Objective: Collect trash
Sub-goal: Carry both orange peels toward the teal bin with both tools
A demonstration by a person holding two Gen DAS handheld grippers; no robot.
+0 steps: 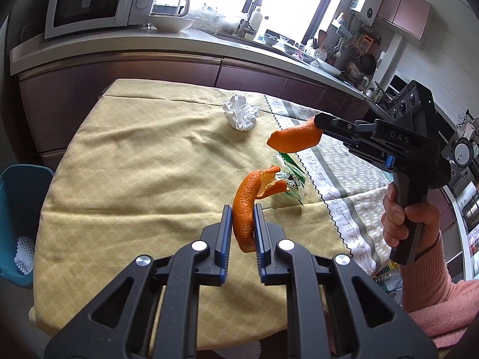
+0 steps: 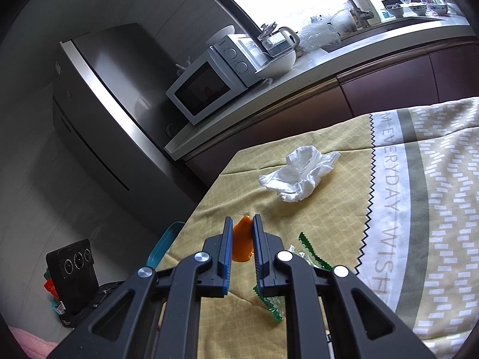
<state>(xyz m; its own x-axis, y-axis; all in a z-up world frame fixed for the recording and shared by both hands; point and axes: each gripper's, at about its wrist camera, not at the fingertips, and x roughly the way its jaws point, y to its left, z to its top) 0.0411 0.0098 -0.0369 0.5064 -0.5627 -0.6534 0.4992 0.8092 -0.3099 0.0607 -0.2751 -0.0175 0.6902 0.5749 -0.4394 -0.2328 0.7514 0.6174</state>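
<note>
My left gripper (image 1: 243, 209) is shut on a long curled orange peel (image 1: 247, 206) and holds it above the yellow tablecloth (image 1: 134, 179). My right gripper (image 2: 242, 221) is shut on a second orange peel (image 2: 243, 240); in the left wrist view this gripper (image 1: 318, 125) holds that peel (image 1: 295, 140) in the air to the right. A crumpled white tissue (image 1: 242, 113) lies on the cloth at the far side, also in the right wrist view (image 2: 299, 176). A clear green-edged wrapper (image 1: 289, 179) lies under the peels, also in the right wrist view (image 2: 269, 299).
A blue basket (image 1: 21, 215) stands on the floor left of the table, its rim showing in the right wrist view (image 2: 163, 248). A grey-and-white patterned cloth (image 2: 419, 209) covers the table's right part. A counter with a microwave (image 1: 92, 0) runs behind. A fridge (image 2: 98, 113) stands left.
</note>
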